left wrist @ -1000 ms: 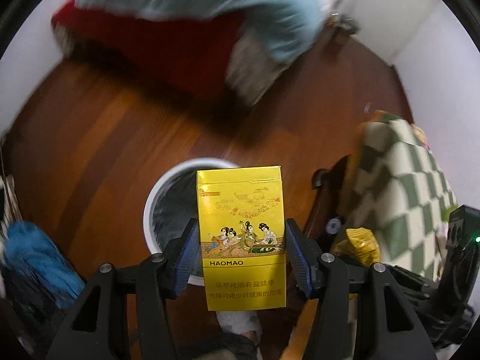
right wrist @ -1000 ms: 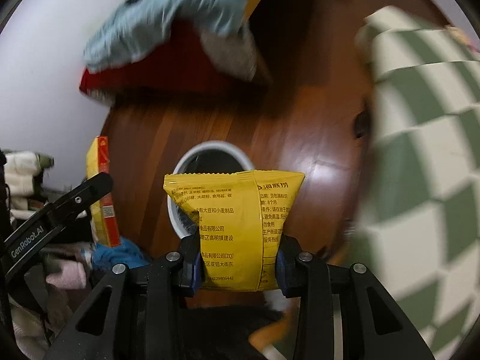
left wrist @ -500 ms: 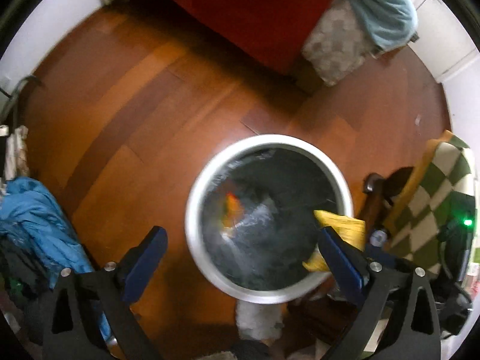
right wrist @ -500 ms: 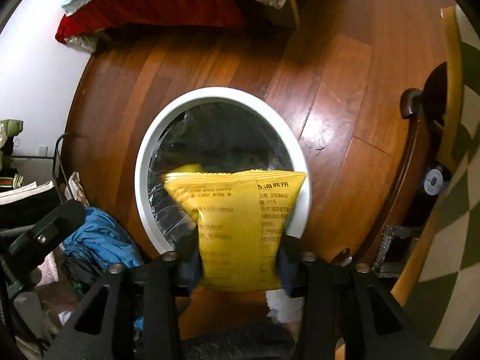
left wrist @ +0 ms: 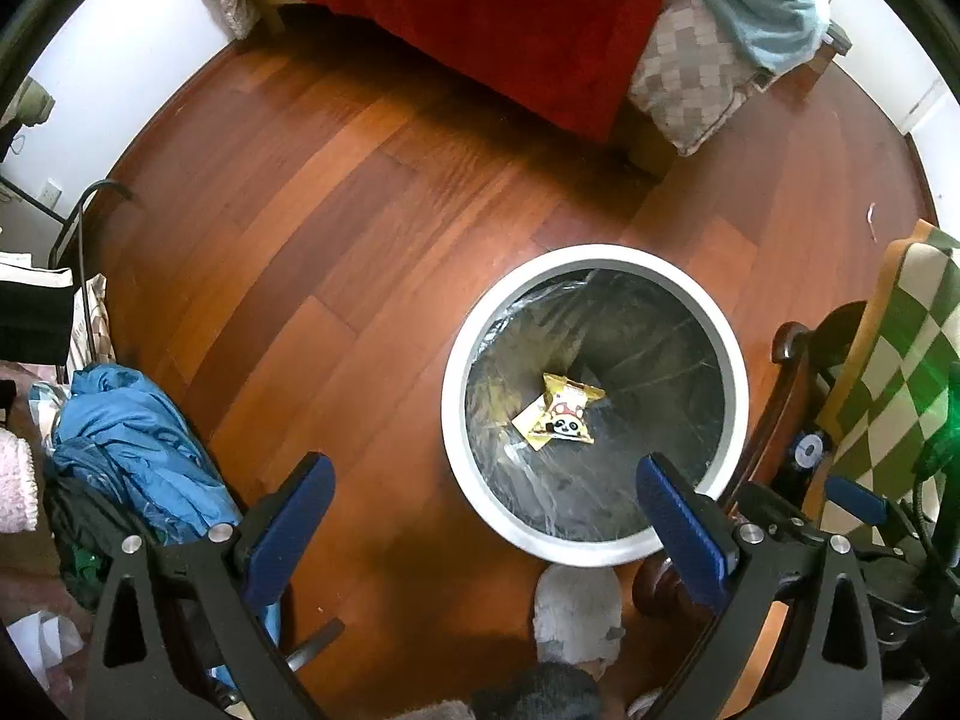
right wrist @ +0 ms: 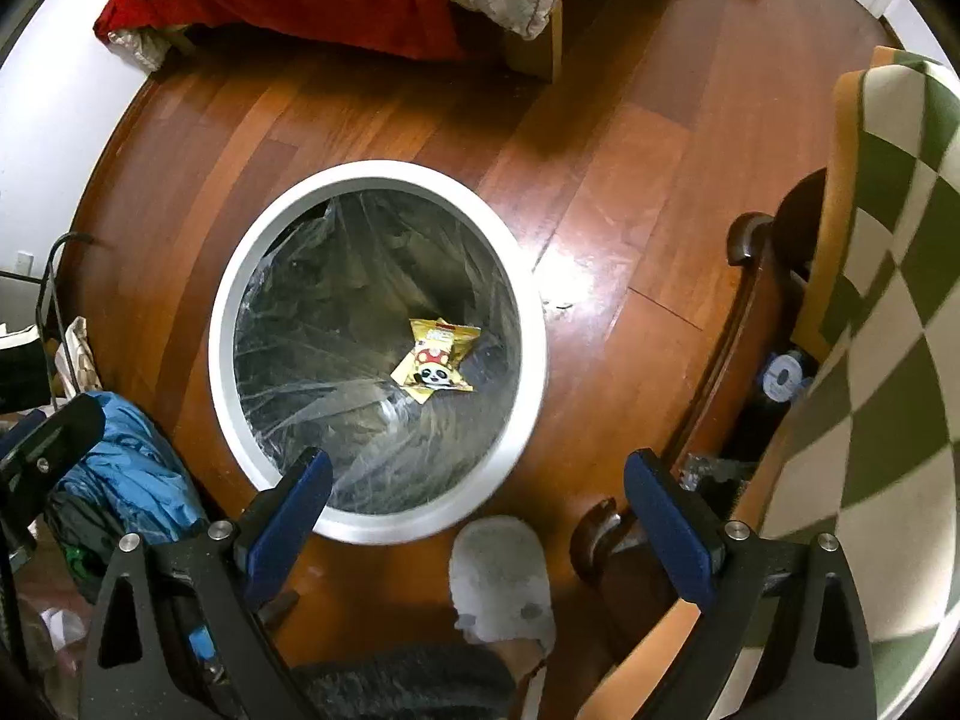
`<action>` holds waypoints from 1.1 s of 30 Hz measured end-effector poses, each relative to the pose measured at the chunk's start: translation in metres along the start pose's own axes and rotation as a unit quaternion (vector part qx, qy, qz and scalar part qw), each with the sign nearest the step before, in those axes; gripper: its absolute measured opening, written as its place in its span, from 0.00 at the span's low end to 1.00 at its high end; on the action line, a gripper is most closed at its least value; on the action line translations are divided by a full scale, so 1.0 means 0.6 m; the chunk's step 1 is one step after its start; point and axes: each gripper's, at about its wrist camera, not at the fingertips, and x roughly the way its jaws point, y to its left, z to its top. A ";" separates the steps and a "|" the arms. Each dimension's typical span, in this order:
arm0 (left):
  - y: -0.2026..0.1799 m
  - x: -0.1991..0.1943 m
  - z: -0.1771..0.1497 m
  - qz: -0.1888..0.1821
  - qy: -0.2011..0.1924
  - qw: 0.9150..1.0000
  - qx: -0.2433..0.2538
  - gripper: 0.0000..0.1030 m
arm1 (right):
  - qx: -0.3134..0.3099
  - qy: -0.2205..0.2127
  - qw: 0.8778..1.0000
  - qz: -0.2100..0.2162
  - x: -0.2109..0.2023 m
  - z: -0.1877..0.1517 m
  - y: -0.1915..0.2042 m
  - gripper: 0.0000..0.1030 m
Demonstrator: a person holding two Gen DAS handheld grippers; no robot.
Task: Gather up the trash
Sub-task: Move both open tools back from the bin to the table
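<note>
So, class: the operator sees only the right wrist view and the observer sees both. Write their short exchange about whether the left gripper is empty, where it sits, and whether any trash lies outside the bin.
Operator: Is the left gripper carrying anything?
Observer: No. The left gripper is wide open with nothing between its jaws.
Operator: Is it over the bin?
Observer: Only partly. One finger overlaps the bin at its white rim, and the other is over the bare wooden floor.
Operator: Any trash outside the bin that I'm missing?
Observer: Possibly. A small pink scrap lies on the floor beyond the bin. It is too small to identify.
</note>
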 end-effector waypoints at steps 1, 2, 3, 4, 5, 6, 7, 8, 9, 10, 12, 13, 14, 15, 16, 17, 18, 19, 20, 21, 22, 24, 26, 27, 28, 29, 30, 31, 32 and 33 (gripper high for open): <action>-0.002 -0.006 -0.002 0.000 -0.002 1.000 0.002 1.00 | -0.003 -0.003 1.000 -0.004 -0.005 -0.006 0.002 0.96; -0.003 -0.014 -0.004 -0.001 -0.005 1.000 0.005 1.00 | -0.004 -0.005 1.000 -0.005 -0.013 -0.010 0.003 0.96; -0.004 -0.020 -0.007 -0.001 -0.006 1.000 0.006 1.00 | -0.005 -0.008 1.000 -0.005 -0.020 -0.014 0.003 0.96; -0.005 -0.029 -0.010 -0.002 -0.009 1.000 0.007 1.00 | -0.007 -0.012 1.000 -0.006 -0.031 -0.019 0.003 0.96; -0.005 -0.039 -0.013 -0.004 -0.012 1.000 0.009 1.00 | -0.008 -0.015 1.000 -0.007 -0.040 -0.022 0.004 0.96; -0.007 -0.046 -0.016 -0.004 -0.014 1.000 0.010 1.00 | -0.007 -0.018 1.000 -0.006 -0.048 -0.025 0.006 0.96; -0.008 -0.056 -0.019 -0.005 -0.017 1.000 0.012 1.00 | -0.008 -0.022 1.000 -0.005 -0.061 -0.029 0.006 0.96; -0.008 -0.068 -0.023 -0.005 -0.021 1.000 0.014 1.00 | -0.008 -0.026 1.000 -0.005 -0.071 -0.032 0.005 0.96; -0.009 -0.076 -0.026 -0.006 -0.024 1.000 0.016 1.00 | -0.010 -0.032 0.999 -0.005 -0.084 -0.037 0.006 0.96; -0.009 -0.087 -0.029 -0.006 -0.028 0.999 0.017 1.00 | -0.012 -0.037 0.999 -0.003 -0.097 -0.041 0.007 0.96; -0.007 -0.114 -0.038 -0.007 -0.038 0.999 0.019 1.00 | -0.013 -0.047 0.999 -0.002 -0.123 -0.051 0.006 0.96; -0.007 -0.126 -0.043 -0.008 -0.042 0.999 0.020 1.00 | -0.014 -0.052 0.999 0.001 -0.136 -0.056 0.006 0.96; -0.008 -0.136 -0.047 -0.008 -0.047 0.999 0.021 1.00 | -0.015 -0.056 0.998 0.003 -0.149 -0.062 0.007 0.96; -0.008 -0.149 -0.052 -0.008 -0.052 0.998 0.022 1.00 | -0.016 -0.062 0.998 0.005 -0.164 -0.069 0.007 0.96; -0.009 -0.164 -0.059 -0.008 -0.058 0.998 0.023 1.00 | -0.017 -0.068 0.998 0.009 -0.179 -0.075 0.007 0.96; -0.010 -0.176 -0.064 -0.008 -0.063 0.998 0.024 1.00 | -0.019 -0.073 0.997 0.011 -0.194 -0.082 0.007 0.96; -0.010 -0.193 -0.071 -0.008 -0.071 0.997 0.026 1.00 | -0.020 -0.078 0.997 0.013 -0.208 -0.088 0.006 0.96; -0.012 -0.204 -0.075 -0.007 -0.076 0.997 0.027 1.00 | -0.022 -0.085 0.996 0.016 -0.225 -0.096 0.005 0.96; -0.013 -0.219 -0.081 -0.007 -0.083 0.996 0.029 1.00 | -0.023 -0.092 0.995 0.019 -0.243 -0.106 0.003 0.96; -0.014 -0.231 -0.085 -0.008 -0.088 0.996 0.029 1.00 | -0.023 -0.098 0.995 0.023 -0.257 -0.113 0.001 0.96; -0.015 -0.244 -0.090 -0.009 -0.094 0.995 0.030 1.00 | -0.024 -0.104 0.994 0.029 -0.272 -0.120 0.000 0.96; -0.019 -0.273 -0.102 -0.009 -0.107 0.994 0.032 1.00 | -0.026 -0.119 0.992 0.035 -0.305 -0.139 -0.004 0.96; -0.023 -0.299 -0.112 -0.012 -0.120 0.992 0.034 1.00 | -0.023 -0.131 0.990 0.042 -0.334 -0.154 -0.009 0.96; -0.026 -0.313 -0.118 -0.012 -0.128 0.991 0.036 1.00 | -0.022 -0.136 0.989 0.050 -0.347 -0.161 -0.012 0.96; -0.027 -0.323 -0.122 -0.010 -0.134 0.990 0.038 1.00 | -0.020 -0.142 0.988 0.056 -0.362 -0.170 -0.015 0.96; -0.030 -0.337 -0.128 -0.009 -0.142 0.989 0.039 1.00 | -0.019 -0.149 0.987 0.060 -0.375 -0.178 -0.018 0.96; -0.033 -0.347 -0.133 -0.007 -0.147 0.988 0.039 1.00 | -0.017 -0.156 0.985 0.067 -0.388 -0.185 -0.022 0.96; -0.035 -0.356 -0.137 -0.005 -0.150 0.988 0.039 1.00 | -0.014 -0.163 0.984 0.075 -0.403 -0.196 -0.025 0.96; -0.038 -0.365 -0.142 -0.002 -0.154 0.987 0.040 1.00 | -0.009 -0.169 0.982 0.082 -0.415 -0.203 -0.030 0.96; -0.044 -0.378 -0.148 0.004 -0.163 0.986 0.042 1.00 | -0.002 -0.176 0.980 0.097 -0.429 -0.214 -0.039 0.96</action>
